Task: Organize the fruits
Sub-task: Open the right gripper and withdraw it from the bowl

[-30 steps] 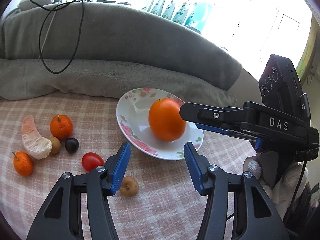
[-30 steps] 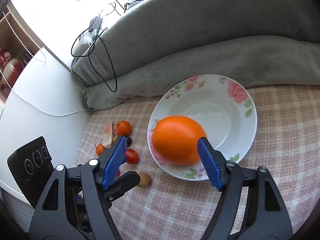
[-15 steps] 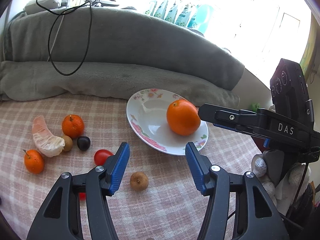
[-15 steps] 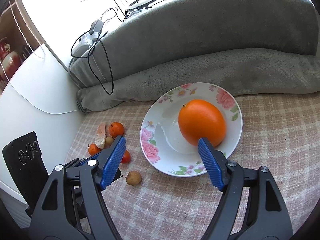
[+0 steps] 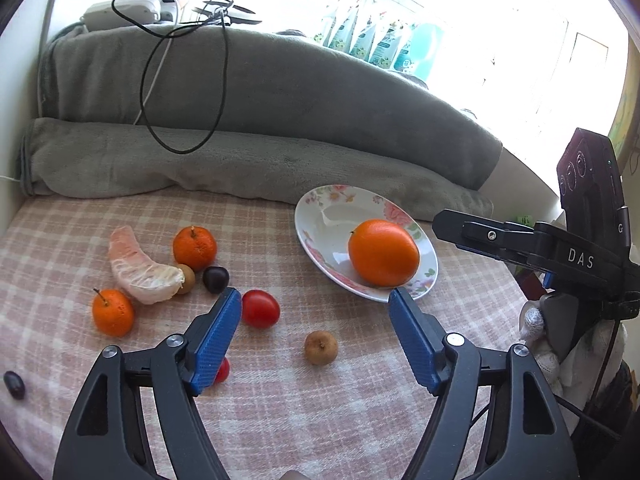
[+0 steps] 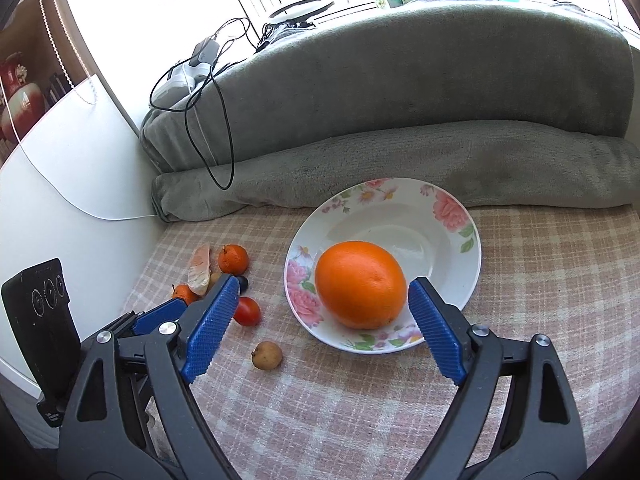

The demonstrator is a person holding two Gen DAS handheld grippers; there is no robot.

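Checked pink-and-cream cloth [image 5: 280,408] covers the surface, and a grey blanket [image 5: 280,92] is rolled up along the back with a black cable [image 5: 224,80] draped over it, so pretty cluttered back there. A floral plate [image 6: 452,216] is set on the cloth, and the big orange [image 6: 360,284] is resting in it, toward the near rim. The right gripper [image 6: 320,320] is held just short of that orange with its blue-padded jaws spread wide and nothing gripped between them. The left gripper [image 5: 316,332] is held over the cloth with its jaws wide apart too, empty. The rest of the fruit is left loose on the cloth to the left of the plate: a red tomato [image 5: 260,309], a small brown fruit [image 5: 321,347] nearer the camera, two mandarins [image 5: 195,247] [image 5: 113,312], a peeled pomelo segment [image 5: 140,268] between them, and a dark plum-like fruit [image 5: 216,279] beside another brown one [image 5: 186,278]. A dark grape-like fruit [image 5: 14,385] is seen well off at the left edge.
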